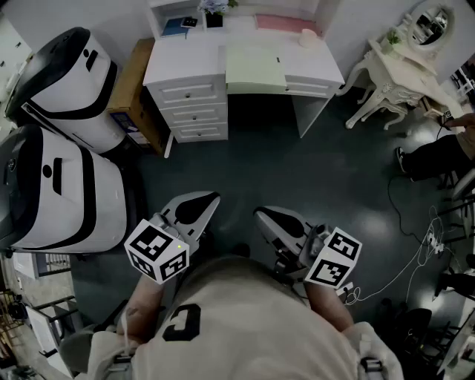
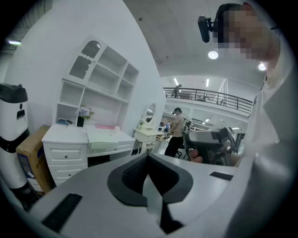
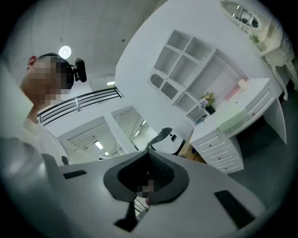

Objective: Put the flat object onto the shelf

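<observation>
A showroom with a dark floor [image 1: 297,171], a white desk [image 1: 185,70] against the far wall and a cubbyhole shelf [image 2: 100,79] rising from its back. The pale green flat object [image 1: 254,68], most likely the task's thing, lies on the desktop over the knee gap, its front edge overhanging. The person stands well back from the desk, holding the left gripper [image 1: 199,206] and right gripper [image 1: 273,220] low before the chest, both pointed at the desk; each has its jaws pressed together with nothing between them. That reads as a ready stance, with the approach not yet begun.

A pink pad [image 1: 278,22], a blue book [image 1: 177,26] and a small flower pot [image 1: 214,16] share the desktop near the shelf and may crowd the placement. Two white machines [image 1: 67,82] and a cardboard box [image 1: 133,96] flank the desk's left; a dressing table [image 1: 401,67], another person's leg [image 1: 438,156] and loose cables [image 1: 415,252] lie to the right. The path straight ahead is open floor.
</observation>
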